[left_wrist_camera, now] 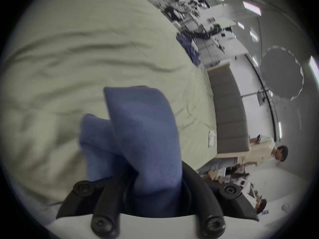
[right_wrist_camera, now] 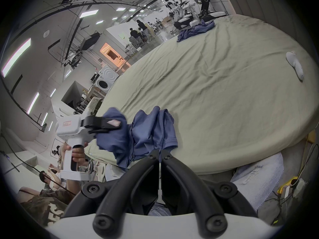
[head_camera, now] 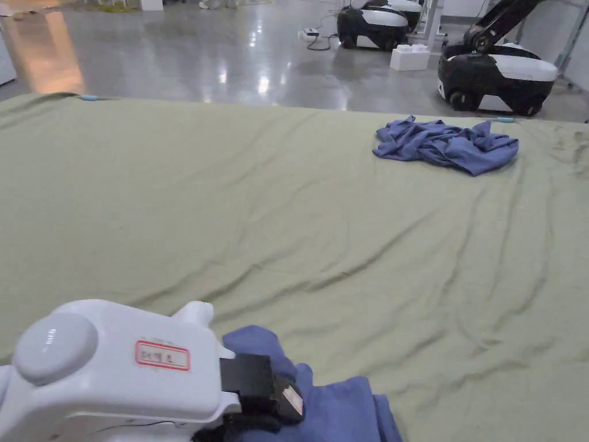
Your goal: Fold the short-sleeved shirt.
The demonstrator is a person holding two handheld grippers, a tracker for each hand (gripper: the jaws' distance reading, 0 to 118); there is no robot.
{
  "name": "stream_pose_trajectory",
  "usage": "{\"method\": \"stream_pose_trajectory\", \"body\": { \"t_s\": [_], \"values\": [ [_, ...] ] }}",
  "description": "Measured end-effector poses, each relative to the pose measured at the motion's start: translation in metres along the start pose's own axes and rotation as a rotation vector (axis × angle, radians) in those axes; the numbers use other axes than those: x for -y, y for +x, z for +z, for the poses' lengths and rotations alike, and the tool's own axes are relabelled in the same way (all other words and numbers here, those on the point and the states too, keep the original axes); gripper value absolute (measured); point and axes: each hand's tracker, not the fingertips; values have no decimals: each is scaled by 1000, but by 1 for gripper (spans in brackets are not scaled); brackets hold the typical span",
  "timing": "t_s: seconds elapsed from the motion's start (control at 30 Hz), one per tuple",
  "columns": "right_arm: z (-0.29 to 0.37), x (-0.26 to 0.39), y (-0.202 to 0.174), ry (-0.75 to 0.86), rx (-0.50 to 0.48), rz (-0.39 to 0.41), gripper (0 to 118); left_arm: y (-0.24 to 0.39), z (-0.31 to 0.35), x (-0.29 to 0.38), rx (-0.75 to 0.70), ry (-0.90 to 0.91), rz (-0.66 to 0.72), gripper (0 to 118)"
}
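Observation:
The blue short-sleeved shirt [head_camera: 339,411] lies bunched at the near edge of the green bed sheet [head_camera: 287,218]. My left gripper [head_camera: 287,403], white with black jaws, is shut on a thick fold of it; in the left gripper view that fold [left_wrist_camera: 143,135] stands up between the jaws. In the right gripper view the shirt [right_wrist_camera: 148,132] stretches from the left gripper [right_wrist_camera: 114,126] to my right gripper [right_wrist_camera: 159,152], whose jaws are closed together on the shirt's hem at the bed edge.
A second blue garment [head_camera: 446,144] lies crumpled at the bed's far right. A small white object [right_wrist_camera: 295,65] rests on the sheet to the right. Black-and-white mobile robots [head_camera: 494,75] stand on the shiny floor beyond the bed. People [right_wrist_camera: 139,30] stand far off.

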Motion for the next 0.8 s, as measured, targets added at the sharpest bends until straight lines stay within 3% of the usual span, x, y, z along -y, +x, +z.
{"method": "stream_pose_trajectory", "body": {
  "t_s": [0.13, 0.17, 0.23, 0.27, 0.43, 0.5, 0.53, 0.57, 0.63, 0.7, 0.8],
  "values": [
    [10, 1, 7, 27, 37, -15, 3, 22, -62, 1, -29, -125, -74, 23],
    [12, 2, 9, 32, 45, -21, 3, 26, -69, 3, -23, -133, -73, 33],
    [14, 2, 12, 38, 52, -32, 3, 32, -65, 7, 38, -121, -60, 88],
    [15, 2, 14, 40, 52, -36, 3, 33, -60, 7, 148, -119, -40, 101],
    [8, 1, 15, 30, 47, -41, 3, 25, -20, -2, 343, -175, 53, 102],
    [5, 3, 15, 21, 34, -35, 3, 17, -11, -2, 318, -115, 2, 101],
    [4, 3, 14, 15, 26, -33, 3, 14, -9, -1, 237, -90, -23, 98],
    [3, 4, 14, 12, 20, -33, 3, 11, -10, 1, 150, -87, -28, 85],
    [1, 5, 14, 7, 8, -33, 3, 6, -29, 8, 88, -129, -24, 22],
    [0, 6, 15, 6, -3, -36, 3, -6, -55, 15, 93, -250, 17, 16],
    [-1, 7, 16, 10, -8, -48, 3, -18, -92, 24, 130, -255, 40, 5]
  ]
}}
